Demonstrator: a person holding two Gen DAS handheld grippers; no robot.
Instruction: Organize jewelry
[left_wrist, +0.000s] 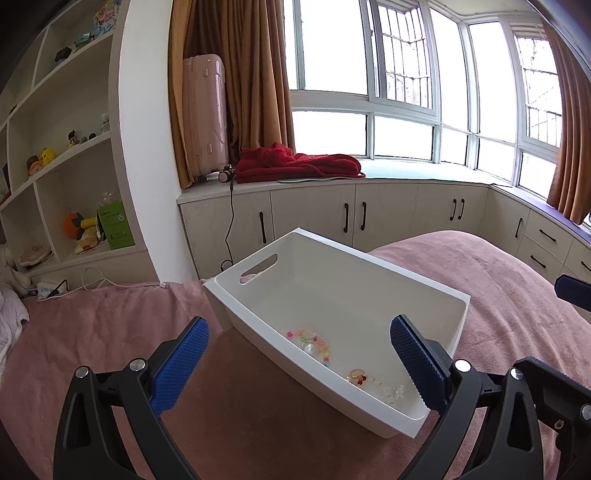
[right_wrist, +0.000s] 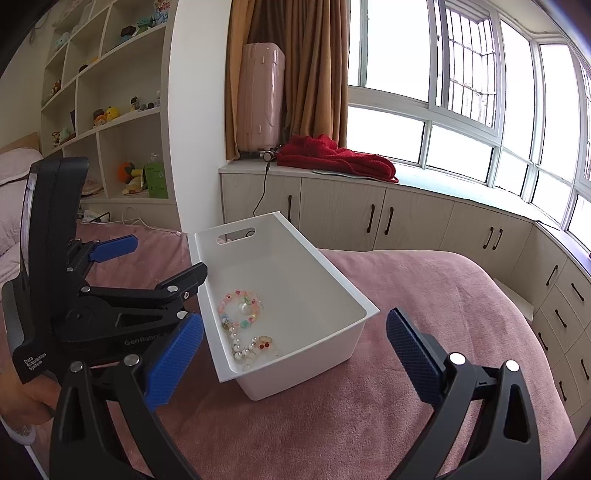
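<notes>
Both hand-held grippers, left (left_wrist: 299, 354) and right (right_wrist: 295, 350), were spread wide and empty over the bed (right_wrist: 424, 295), jewelry (right_wrist: 243, 325) lying in the white bin's (right_wrist: 325, 280) near-left corner, long axis running away, closer to left.
</notes>
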